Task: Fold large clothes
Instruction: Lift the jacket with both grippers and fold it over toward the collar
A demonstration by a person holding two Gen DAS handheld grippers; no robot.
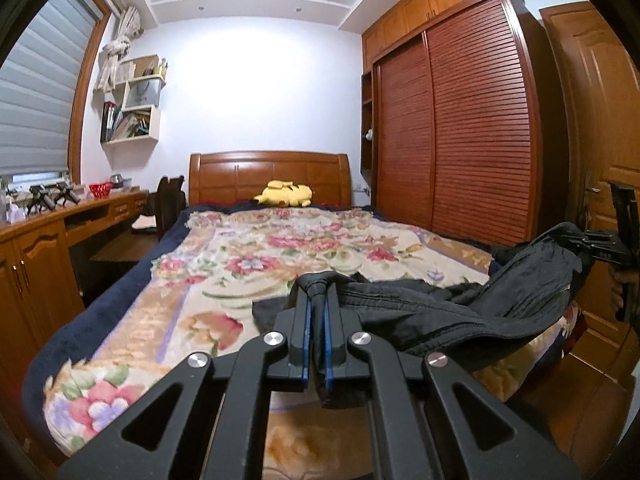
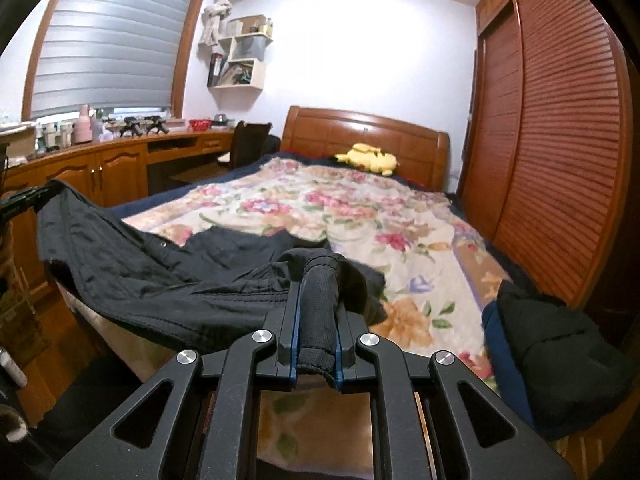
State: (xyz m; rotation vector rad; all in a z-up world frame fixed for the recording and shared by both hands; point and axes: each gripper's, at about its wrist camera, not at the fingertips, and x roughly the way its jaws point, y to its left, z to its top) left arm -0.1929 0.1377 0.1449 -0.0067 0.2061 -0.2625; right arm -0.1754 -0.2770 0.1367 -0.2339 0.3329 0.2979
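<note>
A large black garment (image 1: 448, 312) hangs stretched between my two grippers above the near end of the bed. My left gripper (image 1: 317, 300) is shut on a thin pinch of one end of it. In the right wrist view the same black garment (image 2: 160, 280) runs leftward, and my right gripper (image 2: 318, 280) is shut on a thick rolled hem of it. The right gripper (image 1: 600, 248) also shows at the right edge of the left wrist view, and the left gripper (image 2: 24, 200) at the left edge of the right wrist view. The garment's middle sags onto the floral blanket (image 1: 260, 264).
The bed has a wooden headboard (image 1: 270, 176) with a yellow plush toy (image 1: 286, 194) against it. A second dark garment pile (image 2: 548, 352) lies at the bed's near right corner. A wooden desk (image 1: 60, 224) runs along the left; the louvred wardrobe (image 1: 460, 132) stands right.
</note>
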